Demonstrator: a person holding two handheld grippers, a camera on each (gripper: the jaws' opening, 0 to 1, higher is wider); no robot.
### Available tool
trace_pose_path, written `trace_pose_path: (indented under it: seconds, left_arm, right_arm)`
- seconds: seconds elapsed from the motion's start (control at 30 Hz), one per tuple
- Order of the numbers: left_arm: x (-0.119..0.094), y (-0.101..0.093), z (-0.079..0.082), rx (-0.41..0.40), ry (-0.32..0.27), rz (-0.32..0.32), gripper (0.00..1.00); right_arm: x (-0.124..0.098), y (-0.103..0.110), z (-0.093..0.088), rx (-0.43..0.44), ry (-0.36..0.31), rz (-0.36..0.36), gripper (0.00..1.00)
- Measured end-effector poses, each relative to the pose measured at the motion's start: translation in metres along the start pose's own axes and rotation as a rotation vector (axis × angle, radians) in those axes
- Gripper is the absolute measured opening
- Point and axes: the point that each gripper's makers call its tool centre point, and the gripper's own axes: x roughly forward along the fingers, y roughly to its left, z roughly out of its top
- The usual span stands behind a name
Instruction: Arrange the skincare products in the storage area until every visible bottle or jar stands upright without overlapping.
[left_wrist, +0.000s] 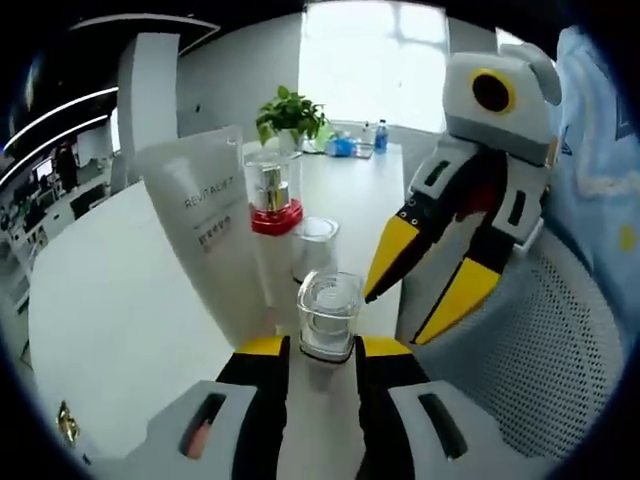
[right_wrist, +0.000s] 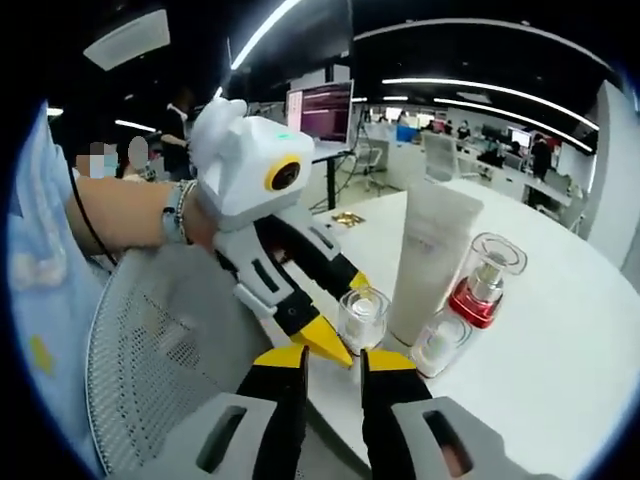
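My left gripper (left_wrist: 323, 347) is shut on a small clear jar (left_wrist: 327, 312) that rests on the white table (left_wrist: 120, 320). Behind it stand a white tube (left_wrist: 200, 235), a clear pump bottle with a red base (left_wrist: 274, 198) and a small frosted jar (left_wrist: 316, 245), all upright. My right gripper (left_wrist: 396, 318) reaches in from the right, open, its yellow tips just beside the clear jar. In the right gripper view the right gripper (right_wrist: 335, 358) is open, and the left gripper (right_wrist: 352, 322) holds the clear jar (right_wrist: 364, 312) next to the tube (right_wrist: 435, 250), red-based bottle (right_wrist: 484, 282) and frosted jar (right_wrist: 440, 342).
A grey mesh chair (left_wrist: 565, 350) stands close against the table edge on the right. A potted plant (left_wrist: 290, 115) and blue bottles (left_wrist: 379, 136) sit at the table's far end. A person's arm (right_wrist: 120, 215) holds the left gripper. Desks with a monitor (right_wrist: 320, 108) lie beyond.
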Motion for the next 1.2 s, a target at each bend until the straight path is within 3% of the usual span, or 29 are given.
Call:
trace_pose_path:
  seconds: [0.17, 0.23, 0.33, 0.43, 0.53, 0.73, 1.0, 1.2]
  left_arm:
    - [0.001, 0.008, -0.02, 0.001, 0.103, 0.047, 0.27]
    - [0.003, 0.009, -0.026, 0.003, 0.134, 0.056, 0.25]
    - [0.005, 0.01, -0.024, -0.013, 0.128, 0.076, 0.25]
    - [0.007, 0.013, -0.021, -0.012, 0.116, 0.1, 0.21]
    - [0.009, 0.017, -0.019, -0.022, 0.107, 0.121, 0.16]
    - [0.01, 0.02, -0.018, -0.023, 0.096, 0.148, 0.16]
    - [0.016, 0.014, -0.017, -0.018, 0.085, 0.091, 0.15]
    - [0.022, 0.015, -0.028, 0.038, 0.132, 0.043, 0.15]
  right_arm:
    - [-0.001, -0.003, -0.005, 0.034, 0.026, 0.014, 0.13]
    - [-0.003, -0.012, -0.014, 0.008, 0.072, -0.007, 0.12]
    - [-0.008, -0.039, -0.028, -0.041, 0.139, -0.086, 0.12]
    - [-0.007, -0.055, -0.035, 0.013, 0.173, -0.11, 0.13]
    - [-0.002, -0.059, -0.039, 0.023, 0.19, -0.103, 0.15]
    - [0.005, -0.056, -0.042, -0.034, 0.247, -0.094, 0.17]
    - [0.013, -0.061, -0.038, -0.077, 0.25, -0.109, 0.12]
    - [0.015, -0.061, -0.042, -0.09, 0.238, -0.112, 0.1]
